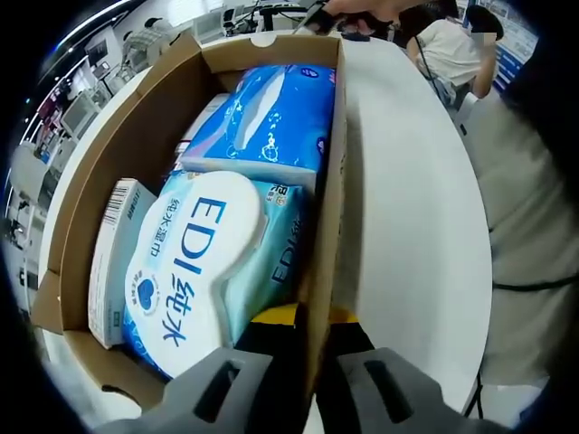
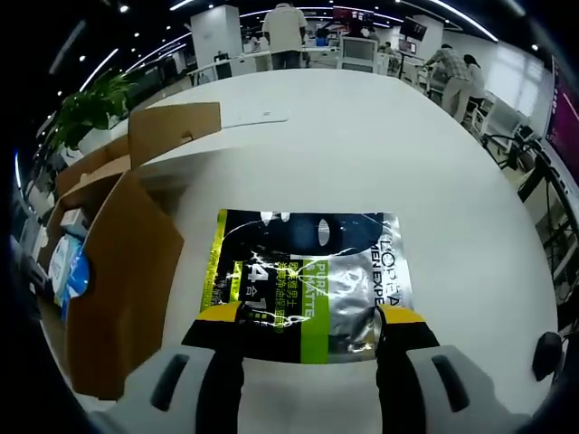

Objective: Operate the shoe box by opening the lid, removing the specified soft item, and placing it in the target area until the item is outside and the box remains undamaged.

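We find the soft item, a black and silver foil pouch (image 2: 312, 280) with a lime-green stripe, lying flat on the white table (image 2: 380, 145) just beside the cardboard shoe box (image 2: 122, 271), outside it. In the right gripper view the right gripper (image 2: 309, 316) has its yellow-tipped jaws spread wide, one at each lower corner of the pouch; we cannot tell whether they touch it, and they pinch nothing.

We judge the pouch to be light, limp and slick: glossy film that creases and slides easily. A hold on the sealed edge or a corner would serve better than one across the puffy middle, where film could slip between the pads. It looks hardy enough, though a hard squeeze could crumple it.

The box stands open, its flaps (image 2: 172, 131) raised. In the left gripper view the left gripper (image 1: 294, 362) straddles the near wall of the box (image 1: 321, 262), one jaw inside and one outside. They seem to pinch the wall, steadying it, though we cannot see the contact itself. Cardboard this thin will dent or tear under a twist, so that hold wants a gentle hand.

Inside remain a pale blue wet-wipe pack (image 1: 213, 271) printed EDI, a second blue pack (image 1: 271, 117) behind it, and a small white carton (image 1: 113, 262) against the far wall. People move about in the office beyond.
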Demonstrator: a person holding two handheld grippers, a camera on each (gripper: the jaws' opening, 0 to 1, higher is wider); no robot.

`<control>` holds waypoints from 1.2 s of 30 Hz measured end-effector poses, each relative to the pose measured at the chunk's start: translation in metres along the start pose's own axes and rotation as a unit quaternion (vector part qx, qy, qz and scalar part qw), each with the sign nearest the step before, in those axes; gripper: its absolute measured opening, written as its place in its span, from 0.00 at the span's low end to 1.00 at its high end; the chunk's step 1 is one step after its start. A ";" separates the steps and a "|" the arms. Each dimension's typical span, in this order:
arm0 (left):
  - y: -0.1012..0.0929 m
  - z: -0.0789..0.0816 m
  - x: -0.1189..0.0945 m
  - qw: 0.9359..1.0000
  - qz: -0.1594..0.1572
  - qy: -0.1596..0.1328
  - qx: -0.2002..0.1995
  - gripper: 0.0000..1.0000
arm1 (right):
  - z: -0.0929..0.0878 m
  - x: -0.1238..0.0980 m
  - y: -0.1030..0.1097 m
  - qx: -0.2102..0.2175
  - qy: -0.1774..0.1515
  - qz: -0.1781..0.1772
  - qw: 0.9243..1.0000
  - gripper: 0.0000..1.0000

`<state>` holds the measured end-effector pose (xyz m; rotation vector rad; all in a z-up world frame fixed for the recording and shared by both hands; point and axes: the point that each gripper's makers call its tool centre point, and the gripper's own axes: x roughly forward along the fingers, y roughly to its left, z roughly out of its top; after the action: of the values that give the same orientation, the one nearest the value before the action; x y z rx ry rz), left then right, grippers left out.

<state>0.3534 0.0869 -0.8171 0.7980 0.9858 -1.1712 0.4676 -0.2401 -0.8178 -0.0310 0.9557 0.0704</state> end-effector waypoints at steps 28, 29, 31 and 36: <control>0.000 0.000 0.000 1.000 -0.002 -0.001 -0.006 0.01 | 0.018 0.012 0.000 -0.006 0.004 0.003 1.000 0.56; 0.000 0.000 0.000 1.000 -0.002 -0.002 -0.006 0.01 | 0.018 0.012 0.000 -0.005 0.004 0.003 1.000 0.56; 0.000 0.000 -0.001 1.000 -0.002 -0.002 -0.006 0.01 | 0.020 0.013 0.000 0.001 0.000 -0.001 1.000 0.56; 0.000 -0.001 0.000 1.000 -0.002 -0.002 -0.005 0.01 | 0.023 0.015 0.001 0.001 0.008 -0.001 1.000 0.56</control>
<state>0.3531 0.0875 -0.8171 0.7860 0.9902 -1.1695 0.4944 -0.2373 -0.8167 -0.0304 0.9721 0.0678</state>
